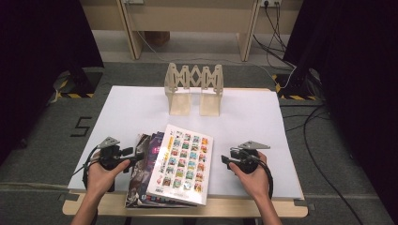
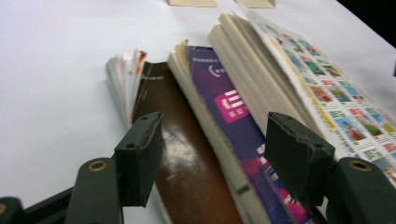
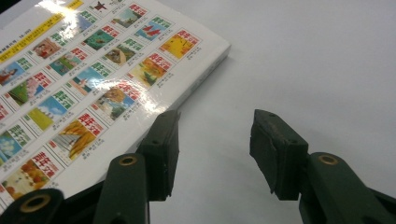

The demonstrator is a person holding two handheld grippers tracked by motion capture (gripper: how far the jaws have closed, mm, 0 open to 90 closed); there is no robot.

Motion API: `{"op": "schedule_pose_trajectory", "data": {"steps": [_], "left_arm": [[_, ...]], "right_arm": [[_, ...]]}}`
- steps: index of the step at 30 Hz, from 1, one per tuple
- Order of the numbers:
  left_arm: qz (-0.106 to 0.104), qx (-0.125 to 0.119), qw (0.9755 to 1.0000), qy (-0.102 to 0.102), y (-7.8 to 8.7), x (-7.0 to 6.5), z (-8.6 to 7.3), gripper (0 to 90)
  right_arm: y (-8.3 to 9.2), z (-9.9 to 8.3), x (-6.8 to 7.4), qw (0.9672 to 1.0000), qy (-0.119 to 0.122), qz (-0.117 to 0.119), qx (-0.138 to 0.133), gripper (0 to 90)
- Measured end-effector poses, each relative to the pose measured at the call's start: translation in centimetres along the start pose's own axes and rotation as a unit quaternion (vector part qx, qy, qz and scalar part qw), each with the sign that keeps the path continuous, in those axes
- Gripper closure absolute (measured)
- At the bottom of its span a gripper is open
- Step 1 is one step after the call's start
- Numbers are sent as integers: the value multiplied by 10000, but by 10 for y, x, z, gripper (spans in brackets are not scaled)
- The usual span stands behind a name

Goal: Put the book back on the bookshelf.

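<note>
Books (image 1: 174,165) stacked on white table (image 1: 244,117), wooden rack (image 1: 194,90) beyond

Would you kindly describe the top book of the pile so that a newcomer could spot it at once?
Start at the white sheet covering the table, with the wooden book rack at its far edge. On the near side lies a fanned pile of books; the top book is the thick one, and its white glossy cover carries a grid of small colour pictures, unlike the purple book and brown book beneath.
</note>
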State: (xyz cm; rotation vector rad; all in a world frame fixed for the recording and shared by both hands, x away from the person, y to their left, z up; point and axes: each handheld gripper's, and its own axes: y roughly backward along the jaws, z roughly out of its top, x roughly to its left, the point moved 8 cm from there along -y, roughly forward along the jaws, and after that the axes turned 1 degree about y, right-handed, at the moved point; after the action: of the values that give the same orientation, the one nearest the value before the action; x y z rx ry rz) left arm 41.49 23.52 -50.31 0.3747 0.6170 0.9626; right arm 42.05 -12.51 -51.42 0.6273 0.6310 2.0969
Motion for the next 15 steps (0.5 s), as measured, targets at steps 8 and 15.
{"op": "schedule_pose_trajectory", "data": {"steps": [8, 15], "left_arm": [[-335, 37, 9994, -84, -13, -23, 13, 365], [-542, 192, 9982, -197, -33, -42, 22, 360]], "right_arm": [[-12, 3, 11, 9991, -238, 197, 304, 507], [-28, 6, 28, 9959, -393, 535, 606, 495]]}}
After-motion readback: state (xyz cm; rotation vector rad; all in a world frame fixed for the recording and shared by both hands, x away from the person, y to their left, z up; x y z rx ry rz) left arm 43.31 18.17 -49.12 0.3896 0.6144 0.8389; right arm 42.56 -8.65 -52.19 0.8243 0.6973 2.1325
